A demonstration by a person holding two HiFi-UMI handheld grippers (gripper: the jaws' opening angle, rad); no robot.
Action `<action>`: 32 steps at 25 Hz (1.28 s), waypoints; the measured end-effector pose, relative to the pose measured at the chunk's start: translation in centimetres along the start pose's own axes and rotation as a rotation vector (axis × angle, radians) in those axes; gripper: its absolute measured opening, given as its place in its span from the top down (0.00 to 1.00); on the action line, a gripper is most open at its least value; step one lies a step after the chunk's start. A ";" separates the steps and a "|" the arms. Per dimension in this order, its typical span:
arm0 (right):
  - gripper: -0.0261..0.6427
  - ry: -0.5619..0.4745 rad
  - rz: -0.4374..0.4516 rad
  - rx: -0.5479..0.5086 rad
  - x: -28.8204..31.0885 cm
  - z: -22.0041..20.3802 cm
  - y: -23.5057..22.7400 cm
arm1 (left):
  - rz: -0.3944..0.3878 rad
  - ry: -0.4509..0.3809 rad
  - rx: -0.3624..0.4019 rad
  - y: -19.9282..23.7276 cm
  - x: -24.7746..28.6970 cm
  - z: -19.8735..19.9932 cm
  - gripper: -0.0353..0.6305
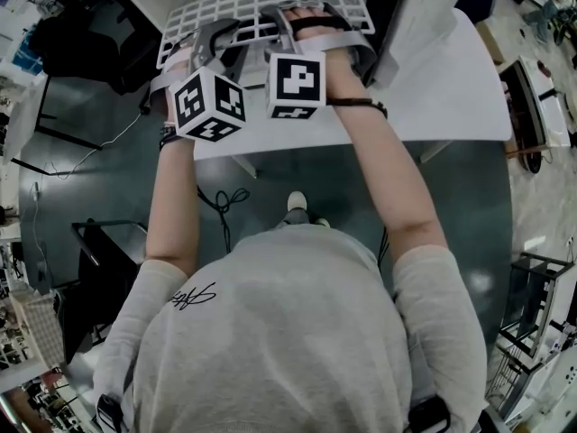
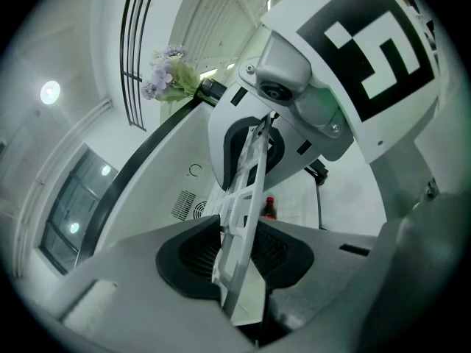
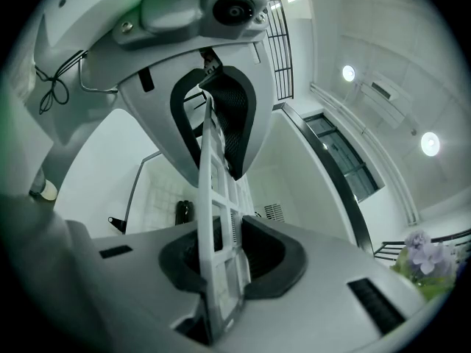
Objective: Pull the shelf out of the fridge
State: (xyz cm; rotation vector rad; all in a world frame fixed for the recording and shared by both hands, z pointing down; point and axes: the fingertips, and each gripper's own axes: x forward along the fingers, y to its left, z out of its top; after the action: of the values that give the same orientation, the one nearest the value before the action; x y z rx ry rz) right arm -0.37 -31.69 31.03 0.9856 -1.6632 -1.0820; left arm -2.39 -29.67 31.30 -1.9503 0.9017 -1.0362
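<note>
Both grippers hold a white grid shelf (image 1: pixel 261 5) at the top of the head view, out in front of the person. My left gripper (image 1: pixel 209 50) is shut on its near left part, my right gripper (image 1: pixel 311 27) on its near right part. In the left gripper view the shelf (image 2: pixel 246 190) runs edge-on between my dark pads (image 2: pixel 184 259), with the left gripper (image 2: pixel 237 262) clamped on it and the right gripper (image 2: pixel 254 149) facing from above. In the right gripper view the shelf (image 3: pixel 217 219) is pinched by the right gripper (image 3: pixel 221 263), and the left gripper (image 3: pixel 218 123) grips it further along.
A white surface (image 1: pixel 451 88) lies under and to the right of the shelf. Behind the shelf I see a white fridge cavity with a vent (image 2: pixel 188 204) and a red-capped bottle (image 2: pixel 270 206). A cable (image 1: pixel 225 207) lies on the grey floor, dark frames (image 1: pixel 99 260) stand at the left.
</note>
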 end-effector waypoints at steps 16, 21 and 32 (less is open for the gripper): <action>0.87 -0.004 0.019 0.002 -0.8 0.3 0.0 | -0.011 0.007 -0.005 -0.2 -0.8 0.3 0.80; 0.87 -0.006 0.006 -0.004 -1.2 0.4 0.0 | -0.005 0.001 -0.001 -0.3 -1.2 0.5 0.80; 0.87 -0.005 0.002 -0.006 -1.8 0.6 0.4 | 0.006 -0.005 0.007 -0.7 -1.7 0.5 0.80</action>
State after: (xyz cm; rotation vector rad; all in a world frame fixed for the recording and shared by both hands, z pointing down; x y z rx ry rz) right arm -0.51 -29.79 30.87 0.9786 -1.6638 -1.0883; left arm -2.50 -27.79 31.11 -1.9428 0.8999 -1.0297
